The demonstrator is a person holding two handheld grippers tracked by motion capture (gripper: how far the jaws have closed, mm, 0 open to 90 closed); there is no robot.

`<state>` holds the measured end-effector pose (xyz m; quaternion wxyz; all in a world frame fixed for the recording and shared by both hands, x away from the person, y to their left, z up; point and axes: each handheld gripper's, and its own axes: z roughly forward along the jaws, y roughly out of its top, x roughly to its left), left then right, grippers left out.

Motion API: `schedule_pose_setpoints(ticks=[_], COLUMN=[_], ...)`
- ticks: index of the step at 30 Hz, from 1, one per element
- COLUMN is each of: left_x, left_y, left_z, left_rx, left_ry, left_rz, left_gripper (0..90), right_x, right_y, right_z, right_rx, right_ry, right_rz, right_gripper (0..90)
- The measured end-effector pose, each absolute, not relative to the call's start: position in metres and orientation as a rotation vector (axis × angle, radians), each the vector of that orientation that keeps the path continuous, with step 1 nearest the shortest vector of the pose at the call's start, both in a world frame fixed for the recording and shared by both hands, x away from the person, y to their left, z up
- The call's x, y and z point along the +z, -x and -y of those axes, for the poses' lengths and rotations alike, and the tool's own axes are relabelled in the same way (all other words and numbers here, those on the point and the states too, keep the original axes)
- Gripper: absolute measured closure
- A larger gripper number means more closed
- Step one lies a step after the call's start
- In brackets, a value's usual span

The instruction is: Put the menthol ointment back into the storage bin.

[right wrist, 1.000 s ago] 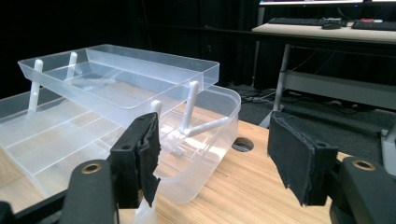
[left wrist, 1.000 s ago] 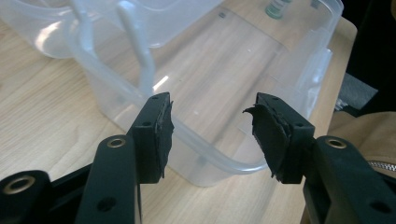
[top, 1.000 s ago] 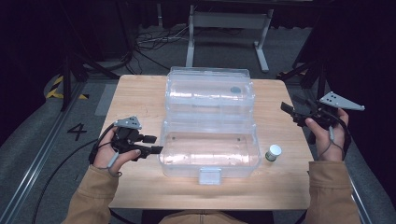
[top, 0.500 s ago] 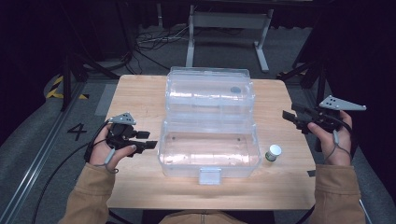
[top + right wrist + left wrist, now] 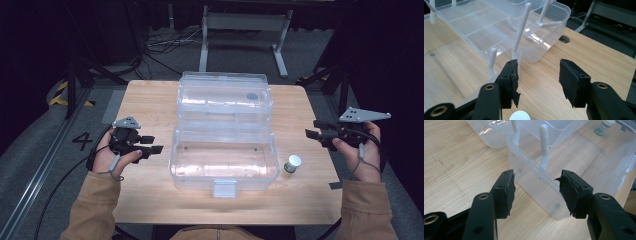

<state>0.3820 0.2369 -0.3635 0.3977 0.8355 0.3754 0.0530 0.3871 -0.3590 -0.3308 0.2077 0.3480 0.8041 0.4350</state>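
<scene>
clear box (image 5: 223, 160) lies long axis crosswise, lid open rearward; left gripper (image 5: 150, 145) fingers apart, right gripper (image 5: 312, 129) fingers apart, seemingly just narrowing, empty.

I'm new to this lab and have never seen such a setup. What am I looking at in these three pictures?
A person at a wooden table holds a hand-operated two-jaw tool in each hand: the left gripper and the right gripper. One picture looks down from above; the other two come from cameras riding on the grippers. On the table stands an open clear plastic box with a raised tray, and beside it a small white-capped bottle. Both grippers are open and hold nothing; the right one's jaws have just been closing.
</scene>
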Motion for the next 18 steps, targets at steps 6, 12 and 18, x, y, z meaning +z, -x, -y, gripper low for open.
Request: schedule_pose_setpoints(ticks=[6, 12, 18], left_x=[-0.365, -0.365, -0.365], left_y=[-0.383, -0.383, -0.384], left_z=[-0.238, -0.239, -0.239], left_rx=[0.145, 0.146, 0.147], left_ry=[-2.135, -2.141, -2.144], left_rz=[-0.965, -0.972, -0.969], left_gripper=[45.7, 45.5, 45.5], right_x=[-0.329, -0.329, -0.332], right_y=[-0.384, -0.381, -0.381], right_z=[0.357, 0.351, 0.343], right_rx=[1.165, 1.089, 0.999], right_ry=[-0.969, -0.933, -0.877], right_rz=[-2.300, -2.403, -2.493], right_gripper=[50.9, 51.4, 48.9])
